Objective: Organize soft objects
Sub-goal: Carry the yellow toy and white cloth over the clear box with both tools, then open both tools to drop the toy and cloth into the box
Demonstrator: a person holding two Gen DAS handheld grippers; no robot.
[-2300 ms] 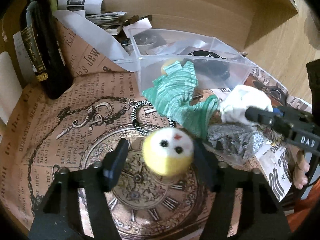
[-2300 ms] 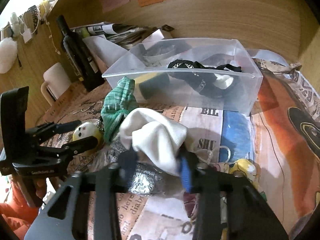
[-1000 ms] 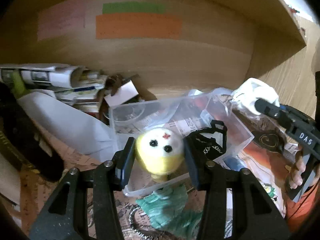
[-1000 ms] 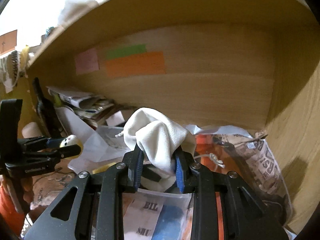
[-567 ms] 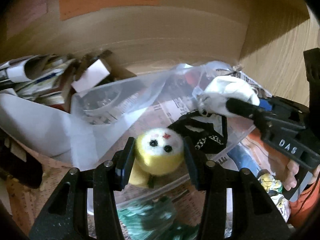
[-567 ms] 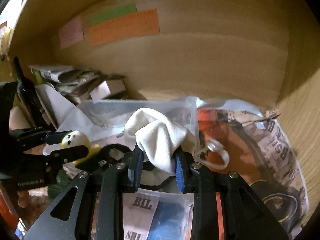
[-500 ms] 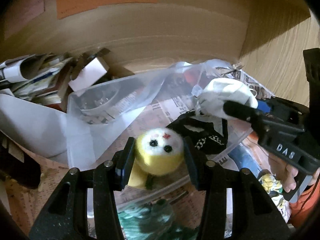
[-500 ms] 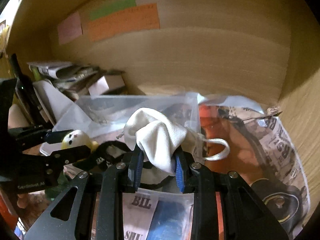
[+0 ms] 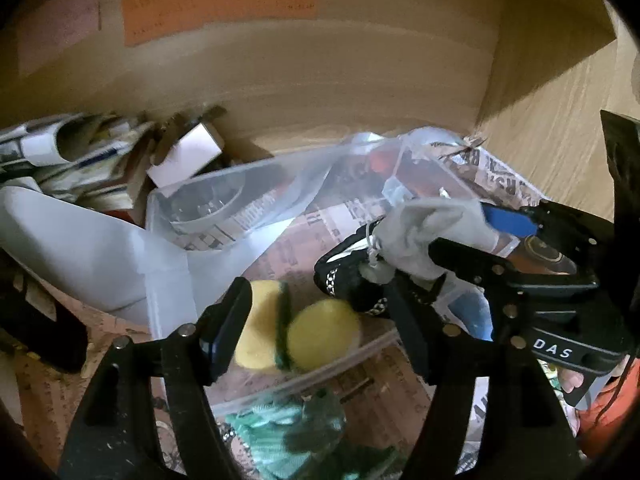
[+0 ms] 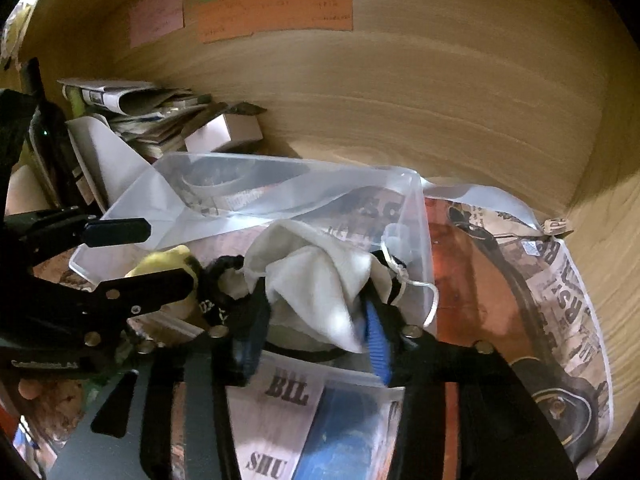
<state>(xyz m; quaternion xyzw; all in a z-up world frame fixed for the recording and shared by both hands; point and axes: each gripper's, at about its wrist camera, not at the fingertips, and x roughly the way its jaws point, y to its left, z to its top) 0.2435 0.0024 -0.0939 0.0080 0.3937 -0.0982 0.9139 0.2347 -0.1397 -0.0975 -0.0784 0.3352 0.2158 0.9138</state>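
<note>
Wooden back wall (image 10: pixel 440 100) bearing coloured paper notes (image 10: pixel 276 4)

looks like a cluttered home desk nook; wood-panel walls (image 10: pixel 440 92), sticky notes (image 10: pixel 276 8), stacked newspapers (image 10: pixel 132 108), a wine bottle (image 10: pixel 52 148), newsprint table cover (image 10: pixel 560 280)

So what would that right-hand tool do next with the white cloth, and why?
Probably finish opening and let go. The right gripper holds the white cloth over the clear bin, its jaws already spreading, and the yellow toy already lies inside.
</note>
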